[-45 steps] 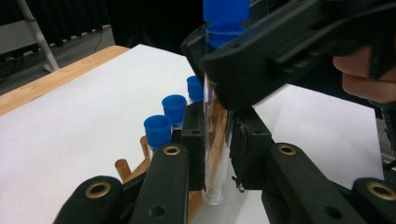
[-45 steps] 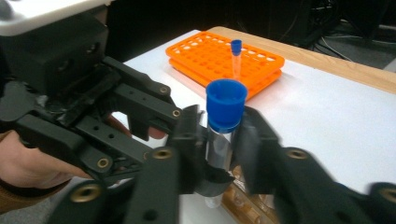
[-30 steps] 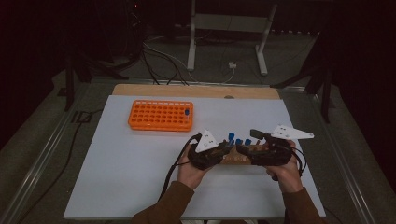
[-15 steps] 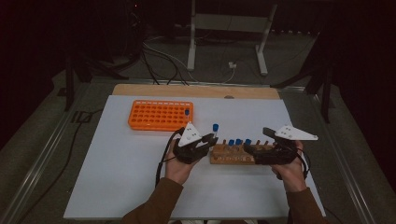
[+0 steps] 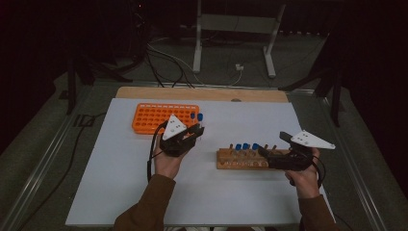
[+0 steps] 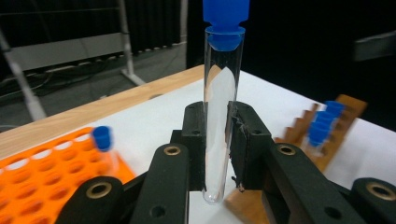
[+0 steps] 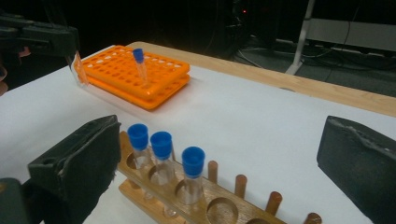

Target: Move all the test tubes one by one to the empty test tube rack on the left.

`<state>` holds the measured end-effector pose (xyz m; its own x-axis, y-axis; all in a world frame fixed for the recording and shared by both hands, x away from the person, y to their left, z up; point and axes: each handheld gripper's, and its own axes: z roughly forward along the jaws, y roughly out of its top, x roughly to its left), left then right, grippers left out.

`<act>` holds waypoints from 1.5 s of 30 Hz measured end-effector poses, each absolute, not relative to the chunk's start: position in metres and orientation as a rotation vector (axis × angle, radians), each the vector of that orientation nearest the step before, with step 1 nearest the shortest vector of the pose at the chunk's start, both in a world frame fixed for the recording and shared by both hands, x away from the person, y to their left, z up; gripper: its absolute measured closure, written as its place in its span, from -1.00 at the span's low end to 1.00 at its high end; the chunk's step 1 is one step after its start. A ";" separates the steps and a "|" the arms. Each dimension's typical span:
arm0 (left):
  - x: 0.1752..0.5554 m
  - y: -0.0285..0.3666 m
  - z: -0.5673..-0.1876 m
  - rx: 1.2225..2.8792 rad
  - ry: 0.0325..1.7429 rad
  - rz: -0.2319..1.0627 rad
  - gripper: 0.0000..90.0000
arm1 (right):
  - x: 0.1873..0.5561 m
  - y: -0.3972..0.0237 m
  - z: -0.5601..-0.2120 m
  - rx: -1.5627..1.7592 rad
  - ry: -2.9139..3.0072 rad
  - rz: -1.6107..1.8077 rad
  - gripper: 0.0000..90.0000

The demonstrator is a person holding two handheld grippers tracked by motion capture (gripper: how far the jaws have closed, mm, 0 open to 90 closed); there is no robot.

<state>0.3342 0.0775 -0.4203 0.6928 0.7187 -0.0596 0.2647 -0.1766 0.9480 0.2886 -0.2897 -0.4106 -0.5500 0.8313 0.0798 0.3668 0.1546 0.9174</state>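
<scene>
My left gripper is shut on a clear test tube with a blue cap, held upright just off the right end of the orange rack. In the left gripper view the tube stands between the pads of the left gripper. One capped tube stands in the orange rack. My right gripper sits at the right end of the wooden rack, which holds three blue-capped tubes. The right gripper has just been opening its jaws; they stand wide and press on nothing.
A white mat covers the table, with a wooden board edge behind it. The wooden rack has free holes on its right side. Cables and a metal stand lie on the floor beyond the table.
My left hand has carried the tube left and away from the wooden rack toward the orange rack. The right gripper's jaws have spread apart, and that hand has shifted slightly right.
</scene>
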 end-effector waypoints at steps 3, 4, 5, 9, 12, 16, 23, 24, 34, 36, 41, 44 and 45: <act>0.341 0.083 -0.423 1.743 0.808 0.511 0.74 | 0.288 -0.292 -0.411 1.143 1.981 1.378 -1.00; 0.343 0.084 -0.423 1.740 0.812 0.519 0.74 | 0.288 -0.293 -0.411 1.144 1.979 1.378 -1.00; 0.346 0.085 -0.424 1.742 0.815 0.527 0.74 | 0.288 -0.293 -0.411 1.144 1.976 1.377 -1.00; 0.355 0.089 -0.427 1.736 0.828 0.557 0.74 | 0.288 -0.293 -0.411 1.143 1.980 1.374 -1.00; 0.361 0.092 -0.429 1.735 0.845 0.570 0.74 | 0.288 -0.292 -0.412 1.141 1.981 1.374 -1.00; 0.369 0.095 -0.433 1.743 0.866 0.588 0.74 | 0.288 -0.293 -0.411 1.143 1.975 1.380 -1.00; 0.383 0.099 -0.444 1.739 0.930 0.593 0.74 | 0.289 -0.294 -0.412 1.157 1.973 1.380 -1.00; 0.385 0.099 -0.446 1.737 0.939 0.595 0.74 | 0.289 -0.294 -0.412 1.157 1.973 1.381 -1.00; 0.400 0.104 -0.459 1.677 1.044 0.638 0.74 | 0.288 -0.294 -0.412 1.153 1.977 1.391 -1.00; 0.403 0.104 -0.462 1.670 1.061 0.641 0.74 | 0.289 -0.293 -0.412 1.152 1.978 1.391 -1.00; 0.408 0.099 -0.472 1.677 1.066 0.633 0.74 | 0.289 -0.294 -0.412 1.157 1.976 1.394 -1.00; 0.411 0.094 -0.477 1.686 1.061 0.638 0.74 | 0.288 -0.295 -0.413 1.161 1.976 1.398 -1.00; 0.412 0.093 -0.478 1.689 1.057 0.640 0.74 | 0.288 -0.294 -0.413 1.162 1.977 1.398 -1.00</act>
<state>0.4116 0.0931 -0.4779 0.4773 0.8762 -0.0677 0.3458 -0.1164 0.9311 0.2881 -0.2943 -0.4132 -0.5425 0.8337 0.1033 0.3753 0.1305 0.9177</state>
